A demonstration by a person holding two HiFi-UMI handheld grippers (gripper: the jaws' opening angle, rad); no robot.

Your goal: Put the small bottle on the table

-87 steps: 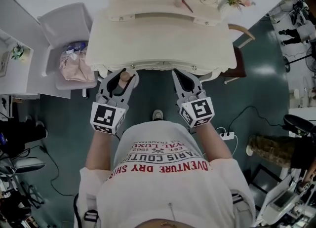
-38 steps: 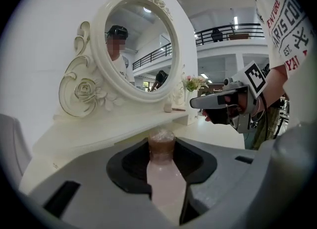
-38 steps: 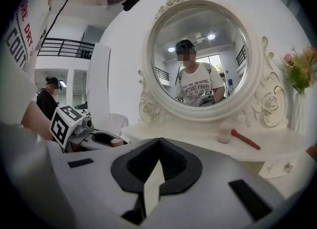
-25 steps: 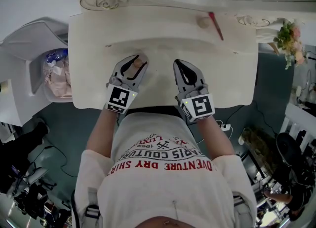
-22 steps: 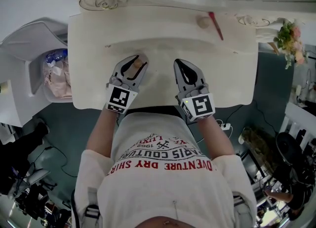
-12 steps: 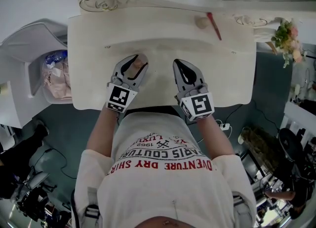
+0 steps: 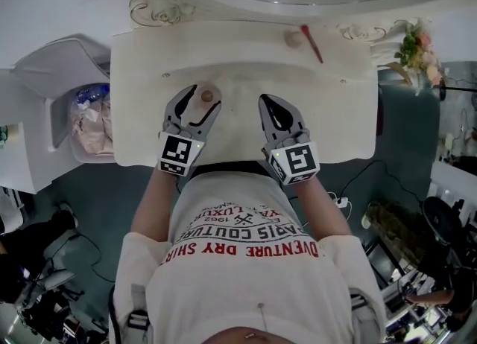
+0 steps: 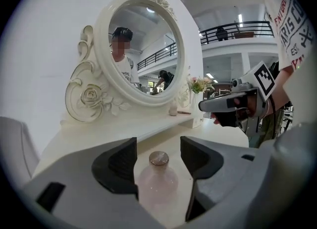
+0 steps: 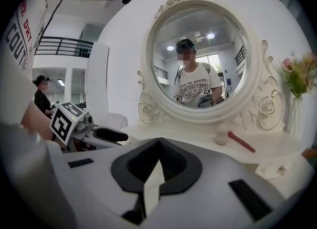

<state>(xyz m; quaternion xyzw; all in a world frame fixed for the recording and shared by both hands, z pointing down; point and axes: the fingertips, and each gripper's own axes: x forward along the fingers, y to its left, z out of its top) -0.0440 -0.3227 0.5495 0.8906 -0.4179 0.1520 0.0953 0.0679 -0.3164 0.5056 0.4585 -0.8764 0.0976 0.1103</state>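
Observation:
The small pinkish bottle with a round copper cap stands upright on the cream dressing table. My left gripper sits around it, and its jaws are opening. In the left gripper view the bottle stands between the two dark pads, with a gap at the right pad. My right gripper rests over the tabletop beside it, shut and empty. The right gripper view shows its jaws meeting at the tips.
An oval mirror in a carved frame rises at the table's back. A red stick and a small round jar lie on the back shelf. Flowers stand at the right end. A lidded bin stands left of the table.
The left jaws have spread apart and let go of the bottle, which now stands free between them. The right gripper has stayed shut in place.

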